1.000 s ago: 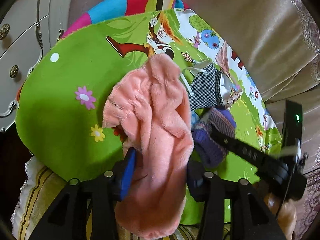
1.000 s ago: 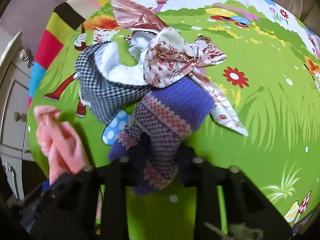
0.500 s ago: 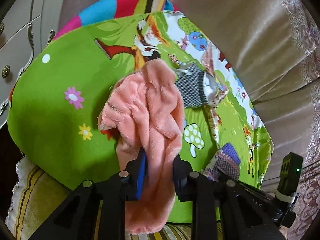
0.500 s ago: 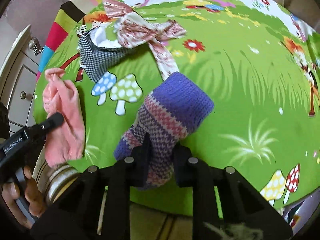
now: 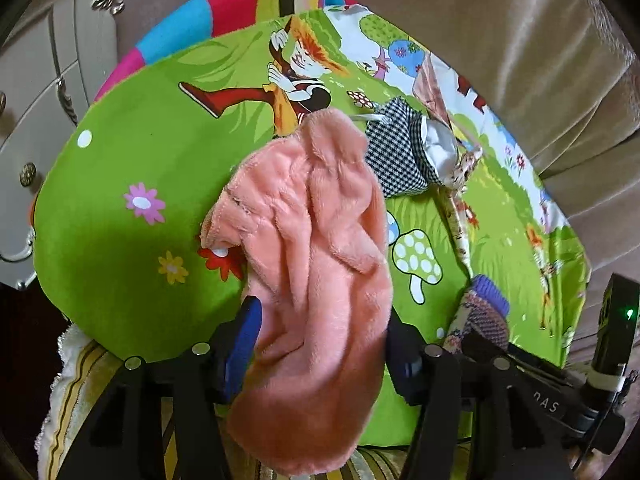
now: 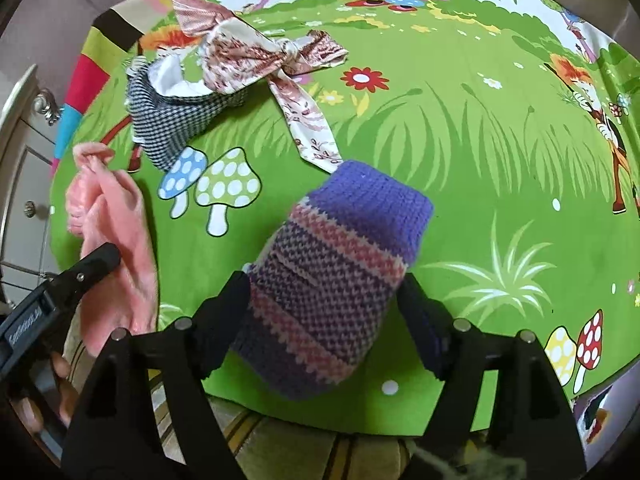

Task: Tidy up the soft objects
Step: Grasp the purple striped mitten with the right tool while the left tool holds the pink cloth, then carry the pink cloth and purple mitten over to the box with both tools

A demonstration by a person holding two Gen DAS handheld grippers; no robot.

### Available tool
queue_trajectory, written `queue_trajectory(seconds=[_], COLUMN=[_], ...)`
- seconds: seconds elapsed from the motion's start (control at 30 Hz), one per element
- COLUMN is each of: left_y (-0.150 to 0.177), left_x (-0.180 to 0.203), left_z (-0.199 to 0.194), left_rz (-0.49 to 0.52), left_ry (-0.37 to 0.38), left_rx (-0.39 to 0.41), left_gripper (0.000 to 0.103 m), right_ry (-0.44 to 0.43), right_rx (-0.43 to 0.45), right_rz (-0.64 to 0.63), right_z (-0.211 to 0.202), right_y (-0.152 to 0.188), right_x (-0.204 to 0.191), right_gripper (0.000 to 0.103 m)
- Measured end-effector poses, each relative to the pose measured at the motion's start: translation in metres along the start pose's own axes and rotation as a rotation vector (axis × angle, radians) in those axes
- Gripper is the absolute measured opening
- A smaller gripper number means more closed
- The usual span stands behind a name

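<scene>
A fluffy pink cloth (image 5: 316, 256) lies on the green cartoon sheet (image 5: 132, 152), between the spread fingers of my left gripper (image 5: 320, 344), which is open. It also shows in the right wrist view (image 6: 108, 224). A purple striped knitted piece (image 6: 340, 276) lies between the spread fingers of my right gripper (image 6: 324, 320), which is open; it also shows in the left wrist view (image 5: 484, 312). A houndstooth cloth with white lining (image 6: 176, 108) and a brown-patterned ribbon scarf (image 6: 272, 60) lie further back.
A beige sofa back (image 5: 520, 40) rises behind the sheet. A white ornate cabinet (image 5: 36, 80) stands at the left. A striped cushion edge (image 6: 280, 440) lies under the sheet's front edge. The right half of the sheet (image 6: 500, 140) carries only printed pictures.
Both grippers have opened: the left let go of the pink cloth, the right let go of the knitted piece. Earlier the right gripper pulled the knitted piece away from the pile.
</scene>
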State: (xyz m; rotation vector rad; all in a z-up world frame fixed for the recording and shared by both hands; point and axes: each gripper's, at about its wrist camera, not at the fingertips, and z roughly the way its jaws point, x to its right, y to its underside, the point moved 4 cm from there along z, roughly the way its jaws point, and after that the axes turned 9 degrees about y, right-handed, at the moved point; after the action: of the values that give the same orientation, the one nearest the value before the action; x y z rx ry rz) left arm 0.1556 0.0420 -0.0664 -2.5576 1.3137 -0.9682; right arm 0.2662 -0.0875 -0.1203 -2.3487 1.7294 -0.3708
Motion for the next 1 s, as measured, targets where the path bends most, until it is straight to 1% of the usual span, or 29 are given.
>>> queue_trajectory(seconds=[0.17,0.33,0.37,0.4,0.47,0.53,0.57,0.63,0.77,1.0], left_y=[0.002,0.003,0.003,0.003,0.003,0.004,0.004,0.004,0.004,0.008], left_x=[0.007,0.01,0.01,0.01,0.011,0.013,0.014,0.015,0.019,0.033], left_z=[0.005,0.012,0.013,0.015,0.016,0.017,0.017,0.015,0.009,-0.011], left_rz=[0.058,0.09,0.092,0.095,0.111,0.127,0.131,0.133,0.142,0.183], left_ry=[-0.055,-0.082,-0.085,-0.09,-0.099,-0.106,-0.108,-0.1,-0.087,-0.076], left_rx=[-0.014,-0.039,-0.044,-0.047,-0.049,-0.054,-0.053,-0.047,-0.023,0.029], left_gripper=[0.058,0.042,0.041,0.04,0.033,0.024,0.022,0.015,0.013,0.013], right_ry=[0.051,0.088,0.09,0.092,0.084,0.081,0.08,0.061,0.033,0.018], right_rx=[0.003,0.013,0.017,0.021,0.031,0.048,0.054,0.061,0.08,0.15], right_rz=[0.006,-0.01,-0.012,-0.013,-0.014,-0.015,-0.017,-0.024,-0.027,-0.05], right_z=[0.011,0.019,0.019,0.019,0.015,0.01,0.008,0.005,-0.005,-0.04], right_y=[-0.007,-0.012,-0.012,-0.012,-0.006,-0.004,-0.003,-0.002,0.002,0.013], right_x=[-0.006,-0.014,-0.015,-0.017,-0.021,-0.02,-0.018,-0.02,-0.022,-0.017], right_gripper=[0.078,0.078,0.078,0.076,0.068,0.052,0.047,0.033,0.027,0.026])
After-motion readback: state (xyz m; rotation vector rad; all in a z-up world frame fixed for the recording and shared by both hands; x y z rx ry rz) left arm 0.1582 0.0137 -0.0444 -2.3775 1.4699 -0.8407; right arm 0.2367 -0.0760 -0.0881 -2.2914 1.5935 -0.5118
